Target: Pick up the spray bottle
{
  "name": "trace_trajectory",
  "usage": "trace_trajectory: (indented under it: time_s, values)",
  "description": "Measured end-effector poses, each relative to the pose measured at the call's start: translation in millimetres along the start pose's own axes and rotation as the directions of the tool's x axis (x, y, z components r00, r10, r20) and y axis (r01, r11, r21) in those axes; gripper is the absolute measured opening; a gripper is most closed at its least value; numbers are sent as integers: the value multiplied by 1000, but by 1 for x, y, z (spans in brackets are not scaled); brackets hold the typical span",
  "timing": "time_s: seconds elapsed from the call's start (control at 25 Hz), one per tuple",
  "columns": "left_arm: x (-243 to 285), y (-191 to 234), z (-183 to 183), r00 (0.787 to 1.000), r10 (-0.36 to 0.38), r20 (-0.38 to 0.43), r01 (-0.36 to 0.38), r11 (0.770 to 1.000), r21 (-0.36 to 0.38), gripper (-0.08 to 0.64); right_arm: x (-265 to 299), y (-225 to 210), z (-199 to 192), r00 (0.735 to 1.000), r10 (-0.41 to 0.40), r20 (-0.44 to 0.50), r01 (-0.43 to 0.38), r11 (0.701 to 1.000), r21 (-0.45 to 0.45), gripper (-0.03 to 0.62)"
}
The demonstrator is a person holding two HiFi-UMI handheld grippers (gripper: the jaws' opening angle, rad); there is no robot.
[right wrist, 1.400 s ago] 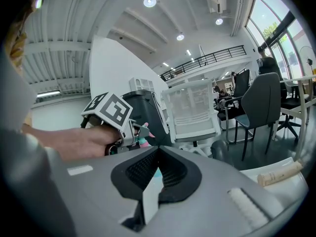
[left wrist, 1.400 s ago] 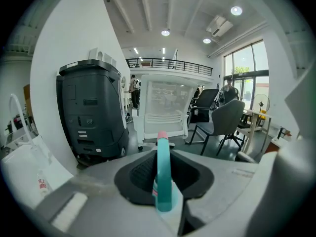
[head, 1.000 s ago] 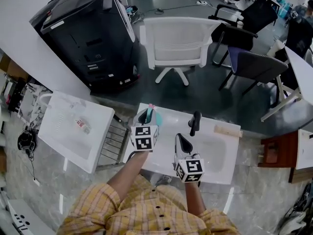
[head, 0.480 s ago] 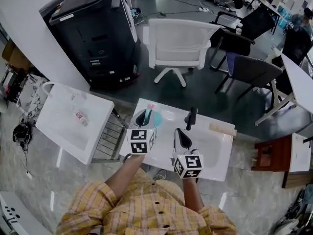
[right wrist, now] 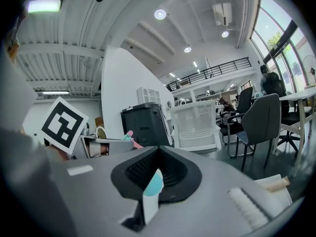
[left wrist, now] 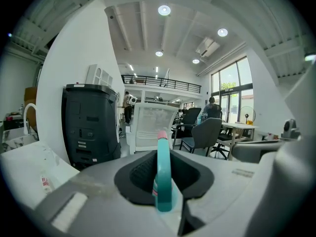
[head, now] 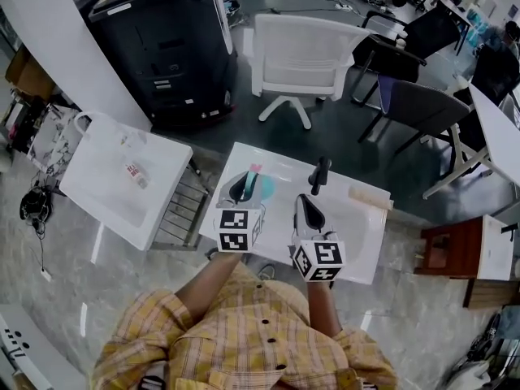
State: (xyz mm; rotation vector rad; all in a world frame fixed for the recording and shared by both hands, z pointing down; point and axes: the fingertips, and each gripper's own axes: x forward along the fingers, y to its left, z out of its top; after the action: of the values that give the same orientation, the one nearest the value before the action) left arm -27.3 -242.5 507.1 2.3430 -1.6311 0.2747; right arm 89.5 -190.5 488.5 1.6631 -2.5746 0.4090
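1. A person in a yellow checked shirt [head: 236, 340] is seen from above, standing at a small white table [head: 361, 250] and holding a gripper in each hand.
2. The left gripper [head: 244, 187] is clenched on the spray bottle [head: 260, 185], which is teal with a pink tip. In the left gripper view the bottle [left wrist: 163, 177] stands upright between the two grey jaws, and the jaws press on its sides.
3. The bottle is over the far left part of the white table (whether its base is clear of the tabletop cannot be made out).
4. The right gripper [head: 307, 210] is just beside the left one, over the middle of the table. In the right gripper view its jaws [right wrist: 153, 191] are drawn close together, leaving a narrow slit. A sliver of white and teal shows in that slit, too small to identify.
5. A black upright object [head: 319, 177] stands on the table just beyond the right gripper, and a pale wooden strip [head: 370, 197] lies near the table's far right edge.
6. Beyond the table are a white office chair [head: 305, 51] and a large black cabinet [head: 154, 47]. A second white table [head: 106, 193] stands to the left.
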Motion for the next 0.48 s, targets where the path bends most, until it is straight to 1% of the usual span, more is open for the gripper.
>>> trace_trajectory:
  time_s: [0.36,0.48]
  values:
    - [-29,-11,2,999,-12,50,10,999,50,72,-11,8,3,1000,-4,10,4,1000,-12,0]
    - [-36,-15,1,998,-16,60,13,998,57,72,-15,9,4,1000,-6,16,7,1000,-17,0]
